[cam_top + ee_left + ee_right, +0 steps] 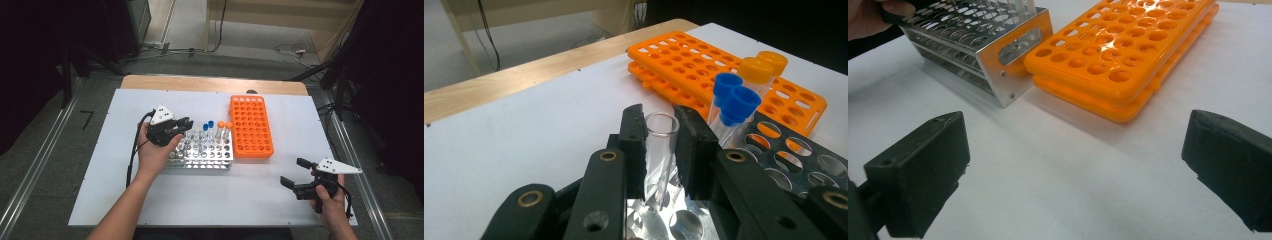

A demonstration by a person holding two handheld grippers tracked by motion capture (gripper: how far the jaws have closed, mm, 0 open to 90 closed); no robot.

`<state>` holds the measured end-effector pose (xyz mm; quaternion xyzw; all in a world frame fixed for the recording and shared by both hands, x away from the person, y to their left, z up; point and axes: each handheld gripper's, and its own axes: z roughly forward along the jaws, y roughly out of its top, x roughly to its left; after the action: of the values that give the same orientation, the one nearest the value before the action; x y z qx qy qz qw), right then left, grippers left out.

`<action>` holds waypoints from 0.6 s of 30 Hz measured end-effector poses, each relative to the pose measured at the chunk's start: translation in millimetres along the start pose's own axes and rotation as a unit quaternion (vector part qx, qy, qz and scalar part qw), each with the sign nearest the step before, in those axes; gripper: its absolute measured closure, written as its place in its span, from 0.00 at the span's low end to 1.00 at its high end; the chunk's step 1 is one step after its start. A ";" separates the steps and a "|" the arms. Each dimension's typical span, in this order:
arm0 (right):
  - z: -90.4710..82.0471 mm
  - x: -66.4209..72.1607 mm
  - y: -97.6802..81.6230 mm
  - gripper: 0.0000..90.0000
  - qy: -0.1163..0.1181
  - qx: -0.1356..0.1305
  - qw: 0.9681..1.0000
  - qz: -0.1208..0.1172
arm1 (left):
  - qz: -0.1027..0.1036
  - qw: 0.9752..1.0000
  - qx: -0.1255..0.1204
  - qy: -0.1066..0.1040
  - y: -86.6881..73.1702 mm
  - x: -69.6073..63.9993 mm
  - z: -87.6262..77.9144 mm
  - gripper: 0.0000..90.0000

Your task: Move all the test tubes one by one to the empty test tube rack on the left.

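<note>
We see a clear, uncapped test tube (pixel 660 145) pinched between the two black jaws of the left gripper (pixel 660 150), standing upright with its lower end down over the holes of the metal rack (pixel 784 165). In the high view, that left gripper (pixel 176 127) hangs over the rear left part of the metal rack (pixel 202 162), which sits near the middle of the white table (pixel 150 200).

Within this silvery rack we count four capped tubes standing upright close together: two with blue caps (pixel 734 97) and two with orange caps (pixel 764 65), just beyond the pinched tube. Most of its other holes look vacant, though we cannot tell for all of them.

Just beside the metal rack, to its right in the high view, lies the orange rack (pixel 251 126), flat on the table with its rows of round holes holding nothing we can see. The right gripper view shows the two racks close together, perhaps touching.

The right gripper (pixel 300 175) rests near the table's front right corner, well apart from both racks, its jaws spread wide with only bare table between them.
</note>
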<state>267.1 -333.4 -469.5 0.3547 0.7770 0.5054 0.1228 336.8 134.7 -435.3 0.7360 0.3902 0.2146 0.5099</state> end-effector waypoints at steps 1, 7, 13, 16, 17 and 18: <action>0.2 0.0 -0.1 0.00 0.000 0.000 1.000 0.000 | -0.003 1.000 0.000 -0.001 0.1 0.5 -0.4 0.80; 0.6 0.4 0.1 0.00 -0.001 0.000 1.000 -0.001 | -0.010 1.000 -0.013 -0.006 1.5 -2.0 -5.1 0.60; 1.0 1.0 0.2 0.00 -0.001 0.002 1.000 -0.001 | -0.021 0.998 -0.030 -0.042 3.2 -6.4 -14.5 0.35; 1.3 1.5 0.5 0.00 0.000 0.002 1.000 -0.002 | -0.020 0.998 -0.036 -0.047 2.7 -9.9 -19.9 0.22; 1.5 1.6 0.6 0.00 0.001 0.002 1.000 -0.003 | -0.021 0.998 -0.038 -0.049 2.3 -10.9 -22.0 0.18; 1.7 1.8 0.6 0.00 0.000 0.002 1.000 -0.003 | -0.022 0.998 -0.040 -0.051 1.8 -11.8 -24.2 0.15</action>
<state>266.9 -330.9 -469.5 0.3522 0.7790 0.5038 0.1237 313.1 139.1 -423.3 0.7159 0.3712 0.1809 0.5630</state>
